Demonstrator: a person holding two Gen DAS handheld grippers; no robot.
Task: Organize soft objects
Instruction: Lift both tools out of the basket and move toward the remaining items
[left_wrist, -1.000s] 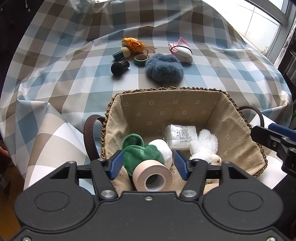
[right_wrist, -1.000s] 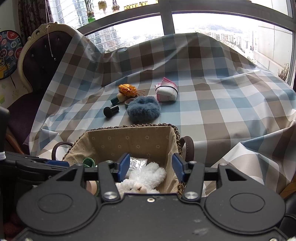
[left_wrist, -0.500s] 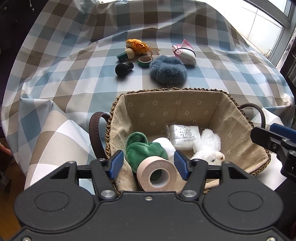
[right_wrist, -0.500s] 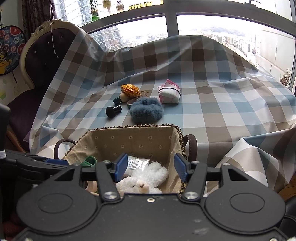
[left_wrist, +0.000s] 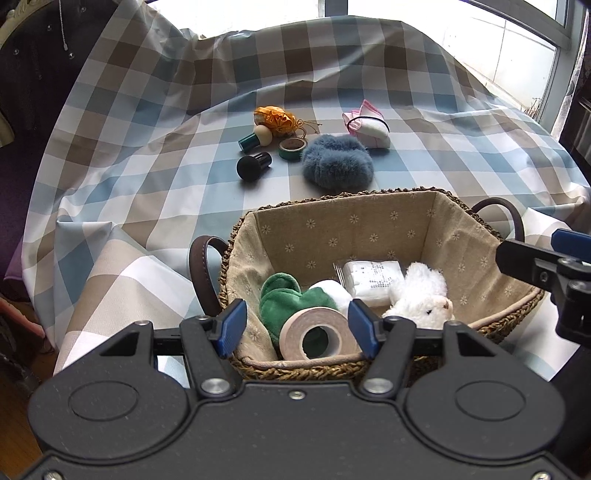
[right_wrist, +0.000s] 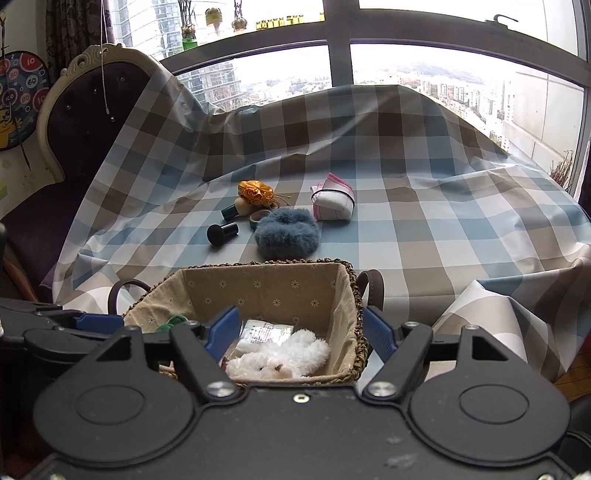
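Observation:
A woven basket (left_wrist: 369, 229) (right_wrist: 258, 288) with a beige lining holds a green plush (left_wrist: 291, 299), a roll of beige tape (left_wrist: 317, 334), a white packet (left_wrist: 373, 277) and a white plush toy (left_wrist: 421, 291) (right_wrist: 284, 358). Beyond it on the checked cloth lie a blue fluffy item (left_wrist: 338, 162) (right_wrist: 288, 232), a pink-and-white pouch (left_wrist: 367, 123) (right_wrist: 334, 203) and an orange fabric flower (left_wrist: 275, 118) (right_wrist: 255, 192). My left gripper (left_wrist: 293, 326) is open and empty above the basket's near rim. My right gripper (right_wrist: 301, 330) is open and empty over the basket's right part.
A black sponge applicator (left_wrist: 253, 166), a green-handled one (left_wrist: 255, 136) and a small green tape ring (left_wrist: 291, 147) lie by the flower. A dark padded chair (right_wrist: 85, 122) stands at the left. The cloth hangs off the table's near edge (left_wrist: 110, 288). Windows run behind.
Both grippers have drawn back and up from the basket, so more of it and the table shows. Both stay open and empty. The basket's contents have not moved.

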